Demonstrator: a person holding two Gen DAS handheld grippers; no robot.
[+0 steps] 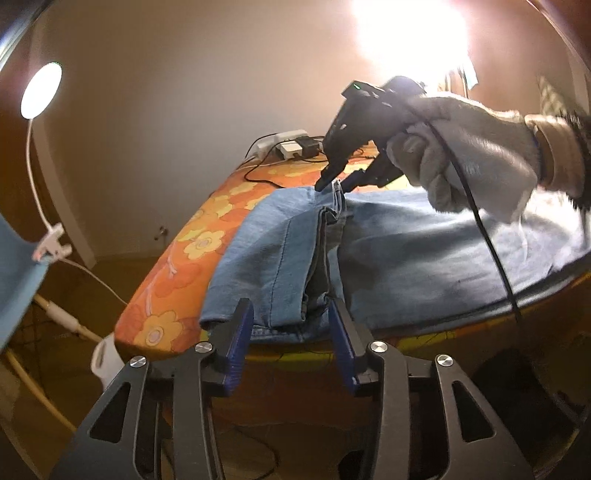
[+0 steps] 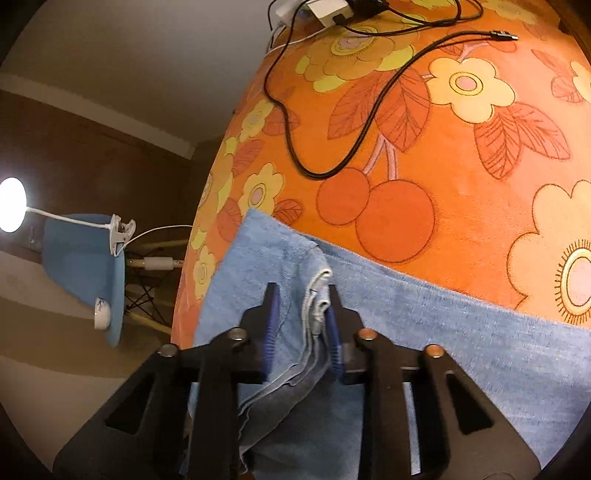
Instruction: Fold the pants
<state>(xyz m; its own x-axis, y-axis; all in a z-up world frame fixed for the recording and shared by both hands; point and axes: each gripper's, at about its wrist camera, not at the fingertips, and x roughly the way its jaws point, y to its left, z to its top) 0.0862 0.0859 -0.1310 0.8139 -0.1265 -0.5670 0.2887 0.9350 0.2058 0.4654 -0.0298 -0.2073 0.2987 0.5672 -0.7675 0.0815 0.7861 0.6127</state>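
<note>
Your 2 grippers bracket the folded edge of the jeans (image 1: 280, 258) on the floral table (image 1: 173, 280) — left gripper (image 1: 291, 325) and right gripper (image 2: 301, 314) both wide, ungripped. Next, likely pinch both ends together.

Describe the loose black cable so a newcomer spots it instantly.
Start at the orange floral table, beyond the jeans. The black cable snakes from the white power strip at the far edge, ending in a free, unplugged connector.
</note>
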